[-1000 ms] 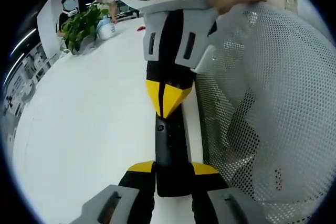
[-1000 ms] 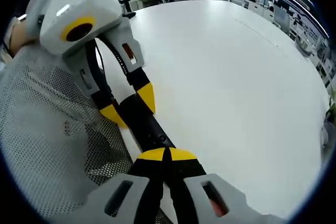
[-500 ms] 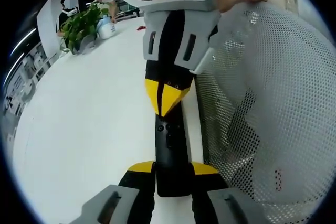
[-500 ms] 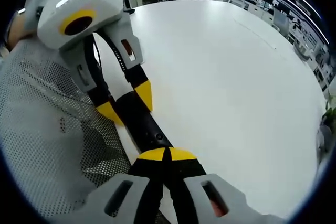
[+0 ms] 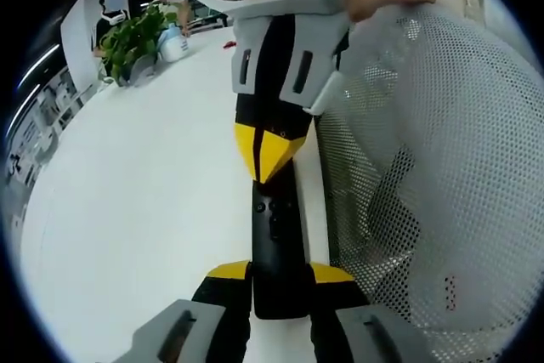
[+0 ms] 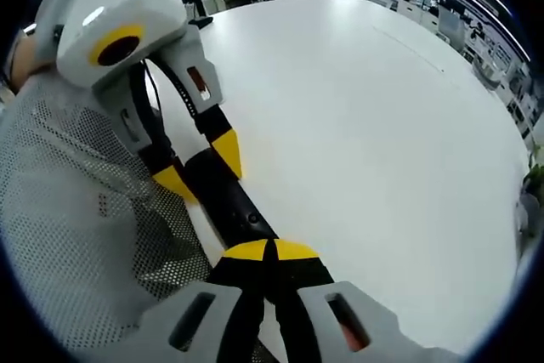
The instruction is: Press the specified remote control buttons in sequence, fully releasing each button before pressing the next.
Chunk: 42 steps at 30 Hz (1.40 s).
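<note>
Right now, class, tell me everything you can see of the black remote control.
The remote control is a slim, black, matte bar lying along the white table's edge. Small buttons show on its upper face. The left gripper clamps its near end between yellow-tipped jaws; the right gripper, shut, points its yellow tips down at the far end, though contact is unclear.

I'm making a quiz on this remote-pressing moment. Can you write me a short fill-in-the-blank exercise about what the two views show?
1. The left claw grips the near end of the black ____.
2. The right claw, its yellow tips closed, points down at the remote, which lies at the edge of the ____ table.
3. Beside the remote is a white ____ chair back.
4. At the table's far end stands a leafy green ____.

Missing words: remote; white; mesh; plant
</note>
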Each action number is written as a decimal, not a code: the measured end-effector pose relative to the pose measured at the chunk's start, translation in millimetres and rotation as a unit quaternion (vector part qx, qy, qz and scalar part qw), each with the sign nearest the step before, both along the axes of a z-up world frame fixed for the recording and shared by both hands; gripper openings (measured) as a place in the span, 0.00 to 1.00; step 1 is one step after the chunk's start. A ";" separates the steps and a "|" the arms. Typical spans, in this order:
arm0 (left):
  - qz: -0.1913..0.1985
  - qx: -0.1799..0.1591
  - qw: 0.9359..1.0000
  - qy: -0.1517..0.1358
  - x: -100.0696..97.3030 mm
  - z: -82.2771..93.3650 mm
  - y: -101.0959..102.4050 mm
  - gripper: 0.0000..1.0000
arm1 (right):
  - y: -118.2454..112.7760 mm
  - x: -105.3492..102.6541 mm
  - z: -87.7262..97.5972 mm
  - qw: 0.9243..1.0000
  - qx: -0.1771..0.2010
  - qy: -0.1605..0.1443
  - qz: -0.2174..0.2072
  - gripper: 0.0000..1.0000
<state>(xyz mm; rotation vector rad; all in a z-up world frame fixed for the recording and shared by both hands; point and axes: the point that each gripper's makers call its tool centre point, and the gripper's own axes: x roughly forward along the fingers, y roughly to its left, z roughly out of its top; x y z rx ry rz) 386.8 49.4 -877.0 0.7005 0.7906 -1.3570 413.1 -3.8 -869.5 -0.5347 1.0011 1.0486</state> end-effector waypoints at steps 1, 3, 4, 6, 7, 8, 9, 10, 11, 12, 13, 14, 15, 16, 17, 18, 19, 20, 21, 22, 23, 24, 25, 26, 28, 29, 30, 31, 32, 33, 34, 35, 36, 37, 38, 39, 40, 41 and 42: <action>0.000 0.000 1.000 0.000 0.0 0.0 0.0 0.25 | -0.7 0.3 -0.1 1.000 -0.001 0.000 0.000 0.00; -0.001 0.000 1.000 0.000 0.0 0.0 0.0 0.25 | -2.2 0.5 0.0 1.000 -0.003 0.000 -0.002 0.00; 0.000 0.000 1.000 0.000 0.1 0.0 0.0 0.25 | -2.6 0.5 -0.1 1.000 -0.003 0.002 -0.004 0.00; 0.000 0.000 1.000 0.000 0.1 -0.1 0.0 0.25 | -2.4 0.2 -0.2 1.000 -0.001 0.001 -0.005 0.00; 0.000 -0.001 1.000 0.000 0.0 0.1 -0.1 0.25 | -2.5 0.2 -0.3 1.000 -0.001 0.000 -0.005 0.00; 0.000 -0.001 1.000 0.000 -0.1 0.1 -0.1 0.25 | -2.7 0.2 -0.5 1.000 0.002 0.001 -0.007 0.00; 0.000 -0.001 1.000 0.000 -0.1 0.1 0.0 0.25 | -2.9 0.2 -0.5 1.000 0.004 0.002 -0.008 0.00; 0.000 -0.001 1.000 0.000 0.0 0.0 0.1 0.25 | -2.9 0.3 -0.5 1.000 0.006 0.003 -0.009 0.00; 0.000 -0.001 1.000 0.000 -0.1 0.1 0.1 0.25 | -3.1 0.3 -0.5 1.000 0.009 0.004 -0.010 0.00; 0.000 -0.001 1.000 0.000 -0.2 0.1 0.1 0.25 | -3.0 0.2 -0.3 1.000 0.011 0.004 -0.011 0.00; 0.000 -0.001 1.000 0.000 -0.1 0.0 0.1 0.25 | -2.7 0.0 -0.1 1.000 0.012 0.004 -0.011 0.00; 0.000 0.000 1.000 -0.001 -0.1 0.0 0.1 0.25 | -2.2 -0.3 -0.2 1.000 0.011 0.001 -0.006 0.00; -0.001 0.001 1.000 -0.001 -0.2 0.0 0.0 0.25 | -1.8 -0.7 -0.3 1.000 0.007 -0.003 0.000 0.00; -0.001 0.002 1.000 -0.001 -0.3 0.1 0.0 0.25 | -1.5 -0.9 -0.6 1.000 0.003 -0.007 0.005 0.00; -0.001 0.002 1.000 -0.001 -0.1 -0.1 0.0 0.25 | -1.3 -1.0 -0.8 1.000 -0.006 -0.014 0.015 0.00; -0.001 0.002 1.000 -0.001 0.0 -0.2 0.0 0.25 | -0.7 -1.4 -0.7 1.000 -0.009 -0.016 0.018 0.00; -0.001 0.002 1.000 -0.001 -0.1 0.0 -0.1 0.25 | -0.5 -1.7 -0.7 1.000 -0.012 -0.018 0.021 0.00; -0.001 0.002 1.000 -0.001 -0.1 0.0 -0.1 0.25 | -0.5 -1.5 -0.7 0.999 -0.015 -0.020 0.024 0.00; -0.001 0.003 1.000 -0.001 -0.2 0.1 -0.1 0.25 | -0.7 -1.2 -0.7 0.999 -0.015 -0.019 0.024 0.00; 0.000 0.003 1.000 -0.001 -0.2 0.1 0.0 0.25 | -1.2 -0.6 -1.0 0.999 -0.016 -0.019 0.023 0.00; 0.000 0.003 1.000 -0.001 -0.3 0.4 0.0 0.25 | -1.2 -0.8 -1.1 0.999 -0.017 -0.021 0.026 0.00; 0.001 0.003 1.000 -0.001 -0.3 0.6 0.0 0.25 | -1.3 -0.7 -1.1 0.999 -0.017 -0.023 0.027 0.00; 0.002 0.003 1.000 0.000 -0.3 0.4 -0.1 0.25 | -1.3 -0.8 -1.0 0.999 -0.017 -0.024 0.028 0.00; 0.003 0.003 1.000 0.001 -0.2 0.4 -0.1 0.25 | -1.3 -1.2 -0.5 0.999 -0.016 -0.027 0.029 0.00; 0.014 0.004 1.000 0.005 0.3 0.4 -0.4 0.25 | -0.1 -0.5 0.3 0.997 -0.015 -0.050 0.055 0.00; 0.013 0.005 1.000 0.005 0.4 0.4 -0.5 0.25 | 0.4 -1.3 0.8 0.994 -0.018 -0.066 0.080 0.00; 0.013 0.005 1.000 0.004 0.4 0.4 -0.4 0.25 | 0.9 -2.3 1.0 0.991 -0.022 -0.080 0.102 0.00; 0.013 0.004 1.000 0.005 0.5 0.1 -0.3 0.25 | 1.0 -2.5 1.1 0.991 -0.024 -0.082 0.107 0.00; 0.013 0.004 1.000 0.005 0.5 0.0 -0.2 0.25 | 1.5 -2.8 1.3 0.988 -0.031 -0.090 0.120 0.00; 0.014 0.003 1.000 0.006 0.6 -0.1 -0.1 0.25 | 1.9 -3.0 1.5 0.986 -0.037 -0.096 0.131 0.00; 0.015 0.002 1.000 0.007 0.8 -0.2 0.0 0.25 | 2.8 -3.0 1.4 0.982 -0.045 -0.107 0.146 0.00; 0.015 0.001 1.000 0.008 0.6 0.1 0.0 0.25 | 3.7 -3.6 1.7 0.979 -0.049 -0.115 0.159 0.00; 0.017 0.000 1.000 0.009 0.6 0.4 0.0 0.25 | 6.2 -5.3 2.1 0.976 -0.047 -0.121 0.172 0.00; 0.018 0.000 1.000 0.010 0.7 0.4 -0.1 0.25 | 11.6 -14.0 1.8 0.977 -0.034 -0.110 0.180 0.00; 0.019 -0.001 1.000 0.011 0.8 0.6 -0.2 0.25 | 12.7 -13.8 2.9 0.974 -0.037 -0.118 0.188 0.00; 0.020 -0.002 1.000 0.011 0.8 0.5 -0.3 0.25 | 14.5 -14.8 3.7 0.971 -0.040 -0.126 0.201 0.00; 0.021 -0.002 1.000 0.012 0.9 0.5 -0.3 0.25 | 15.1 -16.1 3.5 0.970 -0.041 -0.128 0.205 0.00; 0.021 -0.002 1.000 0.013 0.9 0.5 -0.3 0.25 | 17.8 -19.9 3.8 0.970 -0.034 -0.122 0.209 0.00; 0.022 -0.002 1.000 0.013 1.0 0.5 -0.4 0.25 | 19.9 -23.4 3.9 0.969 -0.028 -0.116 0.214 0.00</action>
